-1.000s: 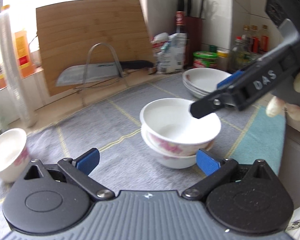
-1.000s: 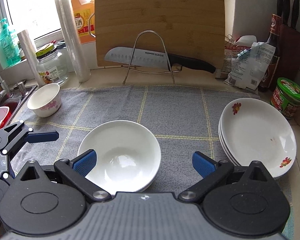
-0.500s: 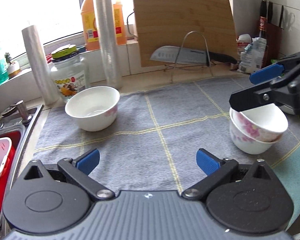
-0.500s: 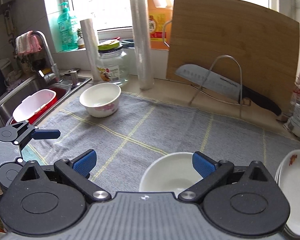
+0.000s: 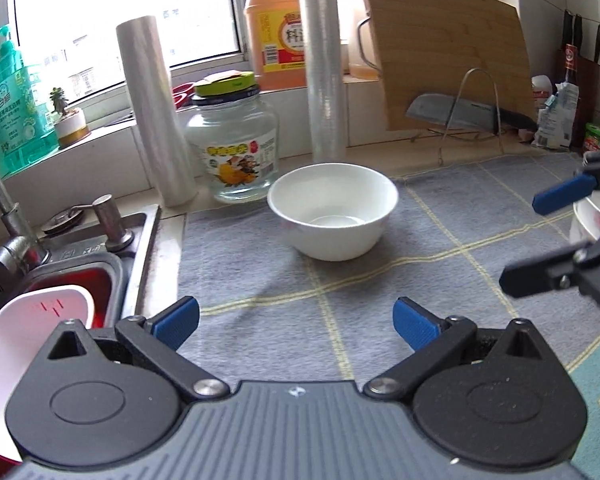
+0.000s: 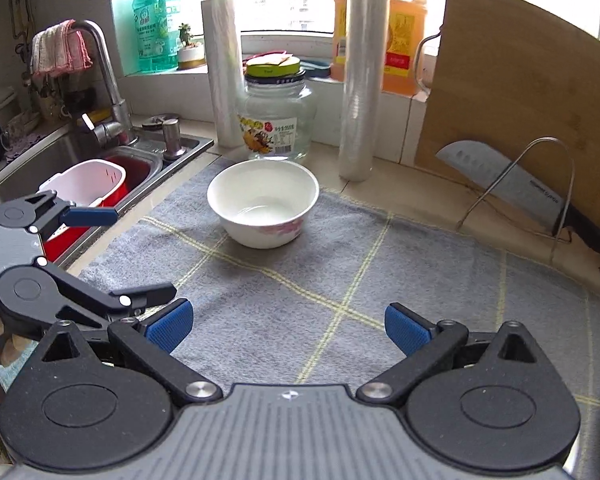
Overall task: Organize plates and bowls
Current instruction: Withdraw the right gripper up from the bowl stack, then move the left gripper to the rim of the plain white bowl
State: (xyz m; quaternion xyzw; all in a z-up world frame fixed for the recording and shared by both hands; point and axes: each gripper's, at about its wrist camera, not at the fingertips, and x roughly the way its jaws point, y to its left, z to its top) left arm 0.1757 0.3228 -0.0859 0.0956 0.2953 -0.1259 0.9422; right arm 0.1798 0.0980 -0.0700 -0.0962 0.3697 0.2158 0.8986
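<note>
Grey checked dish mat (image 6: 340, 280) fills our near view, both grippers, left (image 5: 296, 322) and right (image 6: 288, 326), hovering empty with jaws spread wide. We have swung away from the stacked bowls (image 5: 594, 216) toward the lone white bowl (image 6: 263, 202), so it comes next. It sits upright, mouth up, round with no long axis, before the glass jar (image 6: 276, 120).

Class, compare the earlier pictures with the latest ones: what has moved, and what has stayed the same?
Both open grippers, left gripper and right gripper, swung left from the stacked bowls toward the lone bowl. Nothing was gripped or released. Bowls and mat stayed put.
</note>
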